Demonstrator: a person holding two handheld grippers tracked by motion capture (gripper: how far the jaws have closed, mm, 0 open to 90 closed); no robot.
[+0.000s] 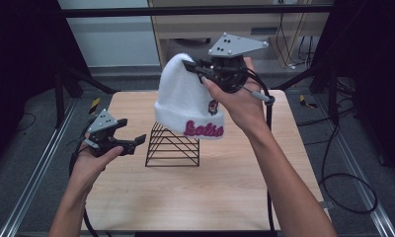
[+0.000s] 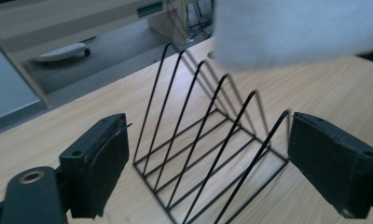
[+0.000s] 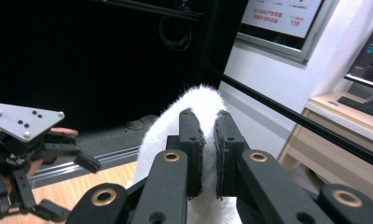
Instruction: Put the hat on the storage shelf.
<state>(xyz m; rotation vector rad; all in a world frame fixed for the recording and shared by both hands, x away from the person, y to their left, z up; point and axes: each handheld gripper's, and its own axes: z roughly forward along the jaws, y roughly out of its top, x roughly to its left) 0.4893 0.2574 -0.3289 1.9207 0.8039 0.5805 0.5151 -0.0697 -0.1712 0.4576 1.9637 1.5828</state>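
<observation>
**Hat held over the wire rack**

Nearest the person, the left gripper point(image 1: 131, 139) hangs just left of the wire rack point(image 1: 173, 144), its jaws spread with nothing between them; in the left gripper view the black pads point(image 2: 97, 163) stand on either side of the rack's loops without touching them. The rack sits on the wooden table point(image 1: 225, 187), a row of triangular wire loops, about mid-table.

Farther off and higher, the right gripper point(image 1: 194, 67) has its jaws pressed together on the crown of a white knit hat point(image 1: 185, 98) (the cuff carries pink lettering). The hat hangs from that pinch, its cuff low over the back of the rack; whether the cuff touches the wires cannot be told.

The step in hand looks like carrying the hat at the rack, either setting it on or taking it off. To seat it, the next move would call for lowering the open cuff squarely over the loops, perhaps with the free left gripper steadying the brim so the soft fabric does not snag or tip the light rack.
</observation>
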